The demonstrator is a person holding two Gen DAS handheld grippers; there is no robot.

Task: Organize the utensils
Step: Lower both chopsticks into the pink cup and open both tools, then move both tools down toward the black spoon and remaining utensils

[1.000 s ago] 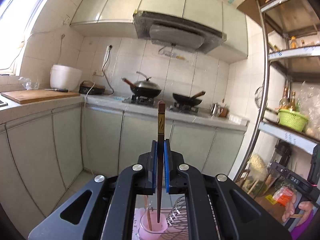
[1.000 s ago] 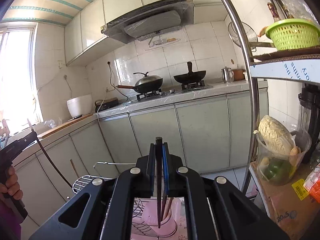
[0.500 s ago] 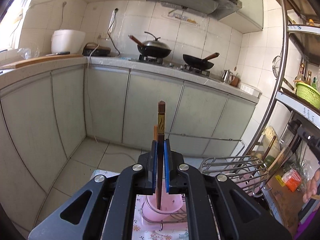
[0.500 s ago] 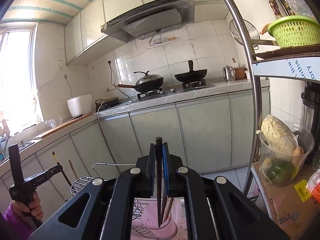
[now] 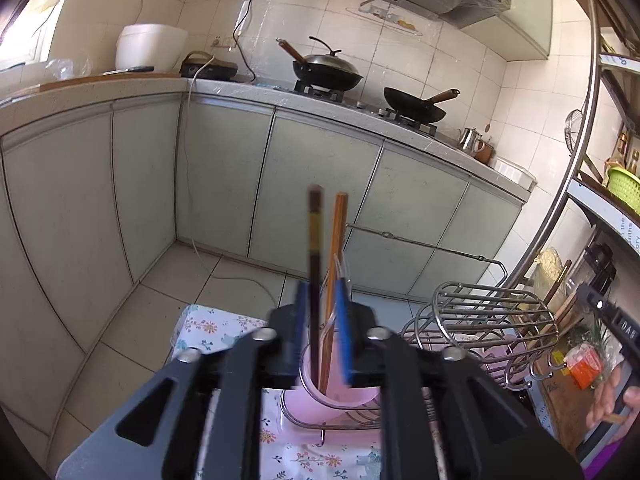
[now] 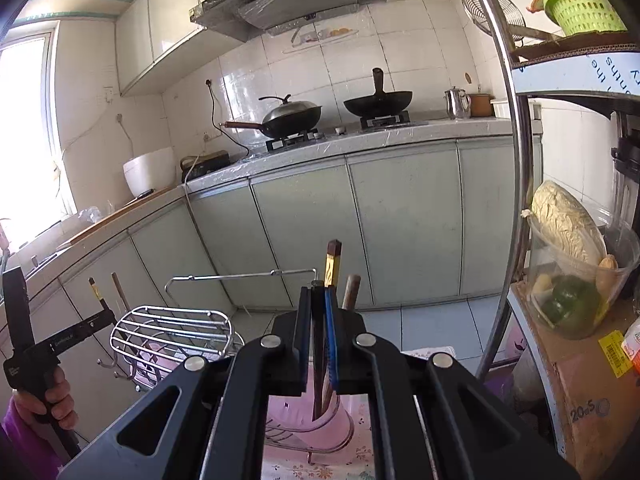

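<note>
1. Left wrist view: the left gripper (image 5: 319, 322) has its blue pads spread, with a gap on either side of the dark chopstick (image 5: 315, 280) standing between them; nothing pinches it, as far as the blur lets me judge; its lower end sits in the pink cup (image 5: 340, 390) just below the fingertips, beside an orange chopstick (image 5: 335, 264) already parked there.
2. Risk here: the stick is loose and leaning between the pads; pull the gripper away at an angle and a pad could catch it and flick it out of the cup, or tip the cup inside its wire holder (image 5: 332, 416).
3. The wire rack (image 5: 484, 320) sits close off to the right of the fingers; a careless sideways retreat could snag its bars.
4. Right wrist view: the right gripper (image 6: 318, 332) is pressed together on another dark chopstick (image 6: 320, 344), pinched upright; the top with the gold band pokes above the pads and the lower end reaches into the pink cup (image 6: 316, 424) straight below.
5. Risk here: a brown chopstick (image 6: 351, 291) already stands just right of the pads; if the jaws spring apart too wide they may knock it; let go while tilted and the held stick could tip over the rim onto the floral cloth (image 6: 320, 464).
6. Both grippers crowd the same cup; they could clash.
</note>
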